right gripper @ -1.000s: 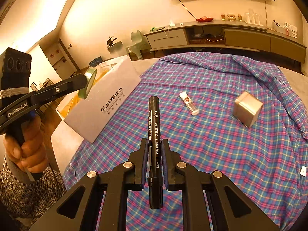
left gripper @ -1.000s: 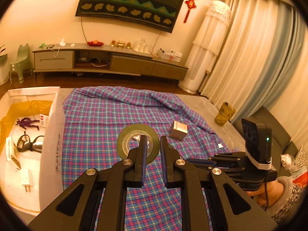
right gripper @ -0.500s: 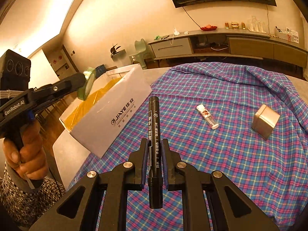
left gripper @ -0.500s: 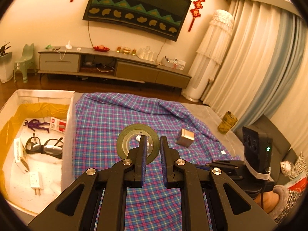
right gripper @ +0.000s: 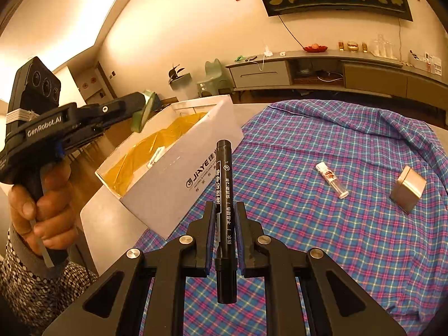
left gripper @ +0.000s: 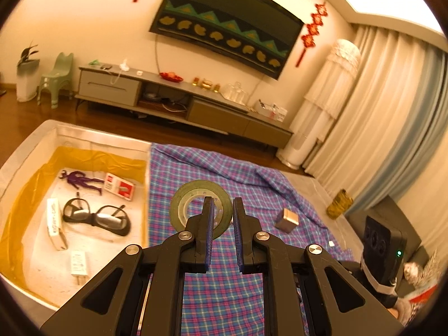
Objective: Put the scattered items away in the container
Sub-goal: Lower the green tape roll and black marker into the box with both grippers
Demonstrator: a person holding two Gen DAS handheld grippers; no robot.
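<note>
Gripping a green tape roll (left gripper: 201,208) by its rim, the left gripper (left gripper: 222,210) hangs beside the white box (right gripper: 179,168); right gripper (right gripper: 225,215) clamps a black marker (right gripper: 224,196) upright over the plaid cloth (right gripper: 336,224), vial (right gripper: 331,180) and metal tin (right gripper: 407,189) lying well ahead, TV cabinet (left gripper: 168,98) along the wall
</note>
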